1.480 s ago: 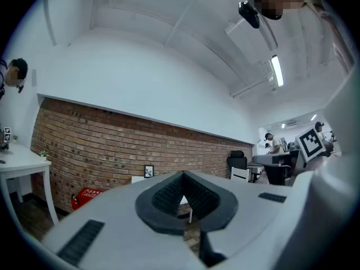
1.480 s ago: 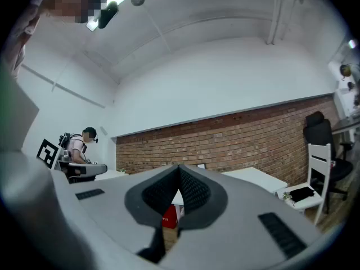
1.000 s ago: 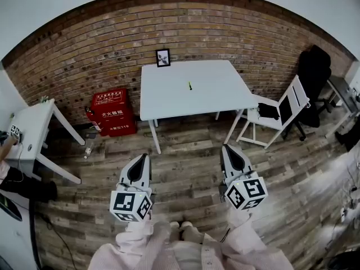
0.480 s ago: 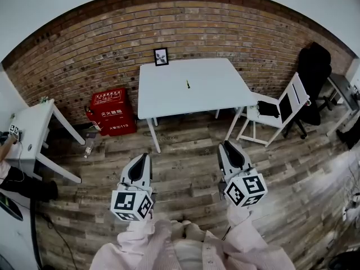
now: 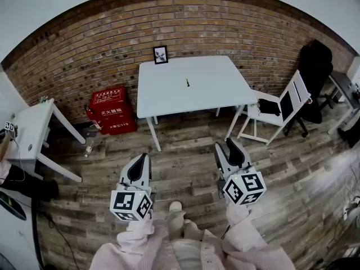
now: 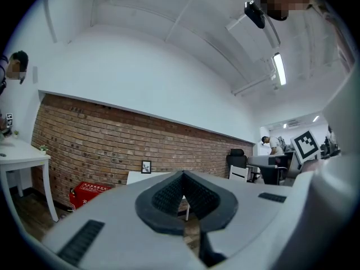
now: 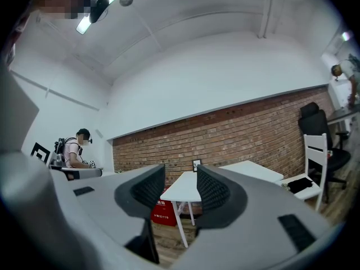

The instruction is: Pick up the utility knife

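The utility knife is that tiny dark sliver on the white table, well away from you. Probably light, stiff, thin: pinch across the handle, not the blade end. Your right gripper has just been opening, nothing between; left gripper is closed, empty.

Head view: high, facing forward and steeply down; left gripper and right gripper near, white table and brick wall well off. Gripper views: low, level, along own jaws, sharing that table and wall.
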A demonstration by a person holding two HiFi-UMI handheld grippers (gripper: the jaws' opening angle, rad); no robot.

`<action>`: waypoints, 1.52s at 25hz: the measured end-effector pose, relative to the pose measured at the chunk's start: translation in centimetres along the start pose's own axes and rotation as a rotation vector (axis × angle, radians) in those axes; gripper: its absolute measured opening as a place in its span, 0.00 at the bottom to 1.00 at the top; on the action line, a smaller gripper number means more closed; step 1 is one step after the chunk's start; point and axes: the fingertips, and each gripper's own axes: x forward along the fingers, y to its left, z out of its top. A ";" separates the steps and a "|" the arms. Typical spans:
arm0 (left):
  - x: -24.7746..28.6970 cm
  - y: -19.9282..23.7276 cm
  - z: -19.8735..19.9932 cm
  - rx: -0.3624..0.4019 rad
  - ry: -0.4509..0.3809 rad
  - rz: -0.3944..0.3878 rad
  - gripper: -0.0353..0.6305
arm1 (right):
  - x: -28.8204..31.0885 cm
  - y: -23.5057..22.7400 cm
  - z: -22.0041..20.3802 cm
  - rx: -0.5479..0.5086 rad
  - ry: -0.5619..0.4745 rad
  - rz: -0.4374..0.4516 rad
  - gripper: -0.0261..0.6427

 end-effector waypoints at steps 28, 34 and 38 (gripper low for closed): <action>16.4 7.8 -2.8 -0.058 0.084 -0.050 0.04 | 15.0 -6.6 -3.1 0.057 0.062 -0.066 0.31; 20.4 10.2 -2.3 -0.068 0.088 -0.068 0.04 | 19.1 -7.5 -2.9 0.057 0.068 -0.085 0.31; 22.9 11.7 -1.9 -0.069 0.085 -0.080 0.04 | 21.7 -7.9 -2.9 0.057 0.069 -0.091 0.31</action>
